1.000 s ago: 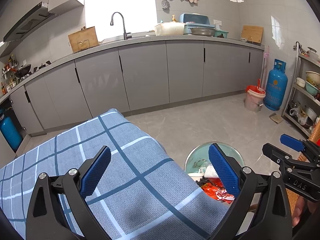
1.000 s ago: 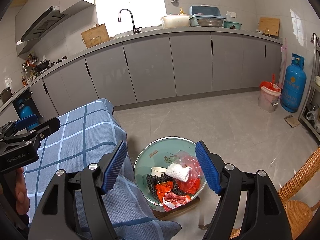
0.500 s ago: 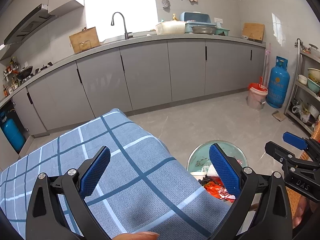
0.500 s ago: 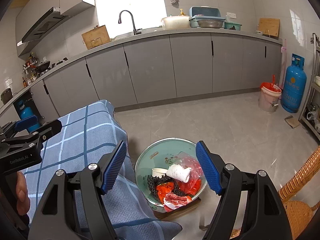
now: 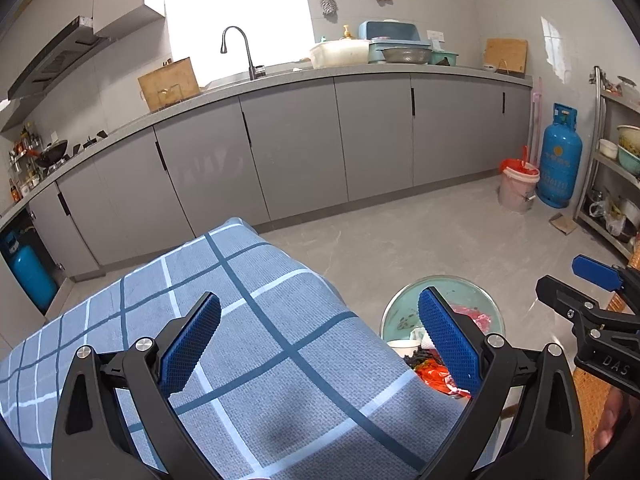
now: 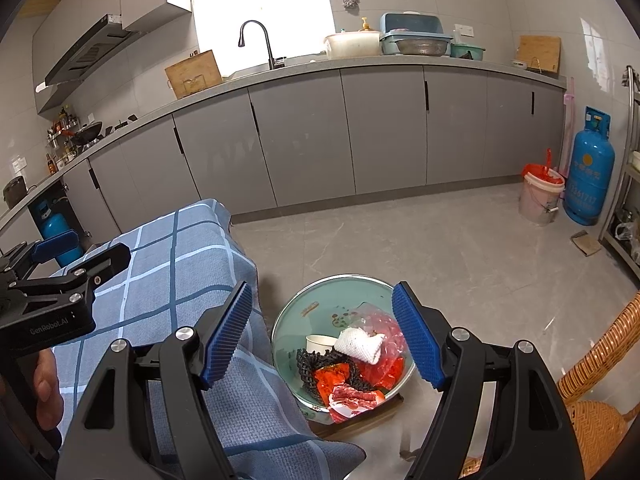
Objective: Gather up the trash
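while both grippers' fingers gape wide (holding nothing), trash seemingly fills the basin (image 6: 288, 320).

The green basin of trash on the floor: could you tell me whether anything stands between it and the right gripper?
Nothing visible does. The right gripper is open and empty above the round green basin of wrappers and a white crumpled cloth. The blue checked tablecloth hangs beside the basin, not over it.
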The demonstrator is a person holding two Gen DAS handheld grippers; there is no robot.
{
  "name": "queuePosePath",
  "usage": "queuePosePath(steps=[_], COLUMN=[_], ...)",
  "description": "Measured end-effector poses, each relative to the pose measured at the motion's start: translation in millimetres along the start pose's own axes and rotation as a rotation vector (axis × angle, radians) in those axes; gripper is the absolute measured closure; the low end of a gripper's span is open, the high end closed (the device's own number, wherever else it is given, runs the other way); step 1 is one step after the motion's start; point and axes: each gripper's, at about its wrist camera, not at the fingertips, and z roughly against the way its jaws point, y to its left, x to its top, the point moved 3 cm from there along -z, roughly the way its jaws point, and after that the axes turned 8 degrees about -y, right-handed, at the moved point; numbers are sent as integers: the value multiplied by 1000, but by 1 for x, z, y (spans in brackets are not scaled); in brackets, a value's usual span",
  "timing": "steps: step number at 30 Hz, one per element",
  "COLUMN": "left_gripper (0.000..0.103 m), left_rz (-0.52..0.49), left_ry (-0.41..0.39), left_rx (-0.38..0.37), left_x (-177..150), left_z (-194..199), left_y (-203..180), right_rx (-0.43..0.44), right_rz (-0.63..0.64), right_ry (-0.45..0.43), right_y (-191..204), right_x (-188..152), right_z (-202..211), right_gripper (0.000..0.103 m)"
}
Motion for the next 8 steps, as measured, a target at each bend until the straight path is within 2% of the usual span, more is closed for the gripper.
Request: queuePosePath(steps=[8], left_gripper=[5], left_rz=[21], left_ry=[7], left_rx=[-18], left_x=[2], left_z=[0], left_y=[2], right_rx=[3], right_rz=[0], right_ry=[-2], right_y=[0], right_x=[1], right_z=[1], right_gripper=[29])
